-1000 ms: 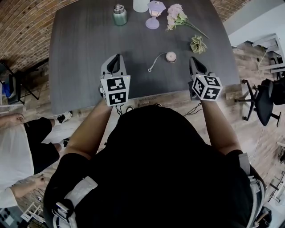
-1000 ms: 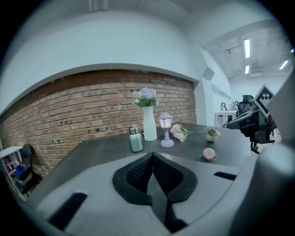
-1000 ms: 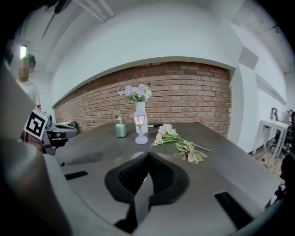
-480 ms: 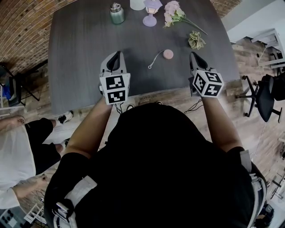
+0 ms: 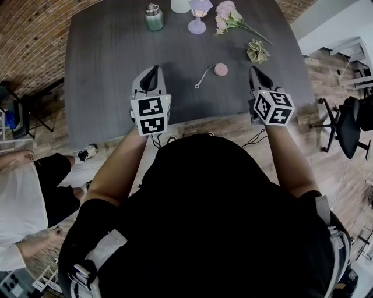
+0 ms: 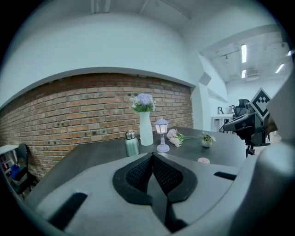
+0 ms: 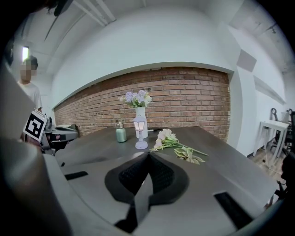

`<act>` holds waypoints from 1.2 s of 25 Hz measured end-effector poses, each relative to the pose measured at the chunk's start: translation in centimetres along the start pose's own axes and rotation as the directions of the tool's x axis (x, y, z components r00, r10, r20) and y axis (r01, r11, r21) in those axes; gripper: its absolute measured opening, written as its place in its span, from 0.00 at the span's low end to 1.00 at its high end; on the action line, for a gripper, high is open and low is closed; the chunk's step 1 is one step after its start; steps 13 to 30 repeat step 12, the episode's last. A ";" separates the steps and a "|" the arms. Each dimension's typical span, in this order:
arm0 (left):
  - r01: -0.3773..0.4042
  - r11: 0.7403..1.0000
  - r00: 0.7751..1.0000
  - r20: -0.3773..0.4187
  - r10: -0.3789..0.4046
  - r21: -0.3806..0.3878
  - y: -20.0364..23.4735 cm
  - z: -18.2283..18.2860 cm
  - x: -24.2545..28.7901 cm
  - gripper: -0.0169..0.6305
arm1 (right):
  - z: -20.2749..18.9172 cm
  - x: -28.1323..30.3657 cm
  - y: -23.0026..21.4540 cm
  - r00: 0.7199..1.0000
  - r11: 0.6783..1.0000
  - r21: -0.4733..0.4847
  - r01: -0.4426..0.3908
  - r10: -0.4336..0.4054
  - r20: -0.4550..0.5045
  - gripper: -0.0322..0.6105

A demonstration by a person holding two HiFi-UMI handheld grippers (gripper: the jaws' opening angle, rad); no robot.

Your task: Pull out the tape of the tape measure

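dark table (image 5: 105,70) seen from above. left gripper (image 5: 154,71) over the near half, jaws pressed together, empty. right gripper (image 5: 254,71) near the right edge, jaws likewise closed on nothing. small pink tape measure (image 5: 221,70) lying on the table between them, at 9 o'clock from the right gripper, apart from both, a short length of tape curling out toward 7 o'clock. at 12 o'clock along the far edge: green bottle (image 5: 154,17), lilac lantern (image 5: 198,11), flowers (image 5: 230,17).
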State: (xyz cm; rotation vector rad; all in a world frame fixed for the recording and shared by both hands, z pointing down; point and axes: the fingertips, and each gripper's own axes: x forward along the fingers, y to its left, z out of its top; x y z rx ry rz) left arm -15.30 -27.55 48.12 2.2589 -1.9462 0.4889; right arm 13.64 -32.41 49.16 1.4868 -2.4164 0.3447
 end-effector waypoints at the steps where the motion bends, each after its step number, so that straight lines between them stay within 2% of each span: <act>1: 0.000 1.000 1.000 0.002 0.000 -0.002 0.0 0.1 0.0 0.04 | 0.1 0.0 0.0 1.000 1.000 0.000 0.000 0.000 0.002 0.04; 30: 0.002 1.000 1.000 0.006 -0.002 -0.001 -0.3 0.6 0.5 0.04 | 0.5 0.1 -0.4 1.000 1.000 0.005 -0.004 0.004 0.003 0.04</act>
